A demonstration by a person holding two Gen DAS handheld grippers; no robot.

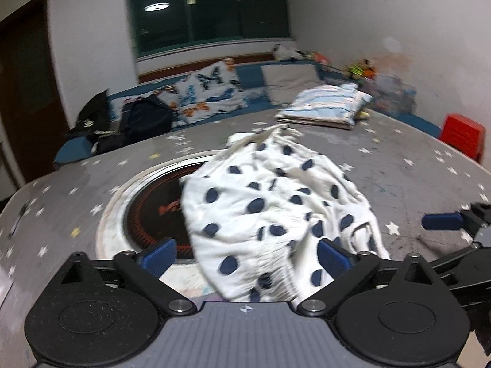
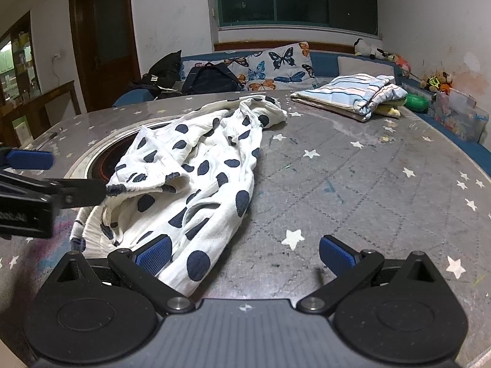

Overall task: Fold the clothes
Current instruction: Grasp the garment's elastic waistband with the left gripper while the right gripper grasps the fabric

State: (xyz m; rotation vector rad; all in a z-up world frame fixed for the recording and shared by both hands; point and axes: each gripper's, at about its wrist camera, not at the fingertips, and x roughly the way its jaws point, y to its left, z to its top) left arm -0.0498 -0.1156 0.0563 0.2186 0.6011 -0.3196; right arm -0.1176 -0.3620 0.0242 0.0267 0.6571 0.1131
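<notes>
A white garment with dark blue dots (image 1: 270,211) lies crumpled on the round grey star-patterned table (image 1: 414,178), partly over a round inset hob (image 1: 144,208). My left gripper (image 1: 247,257) is open, its blue pads on either side of the garment's near end without pressing it. In the right wrist view the dotted garment (image 2: 196,165) stretches away from the near left, and the left gripper (image 2: 61,178) stands at its left hem with one finger touching the edge. My right gripper (image 2: 245,254) is open over the table (image 2: 368,184), and the cloth's near corner reaches its left finger.
A folded striped garment (image 2: 353,92) rests at the table's far right. Behind the table runs a blue bench with butterfly cushions (image 2: 282,67), dark bags (image 2: 211,79) and soft toys (image 2: 438,81). A red stool (image 1: 463,135) stands at the right, and a wooden door (image 2: 104,36) at the left.
</notes>
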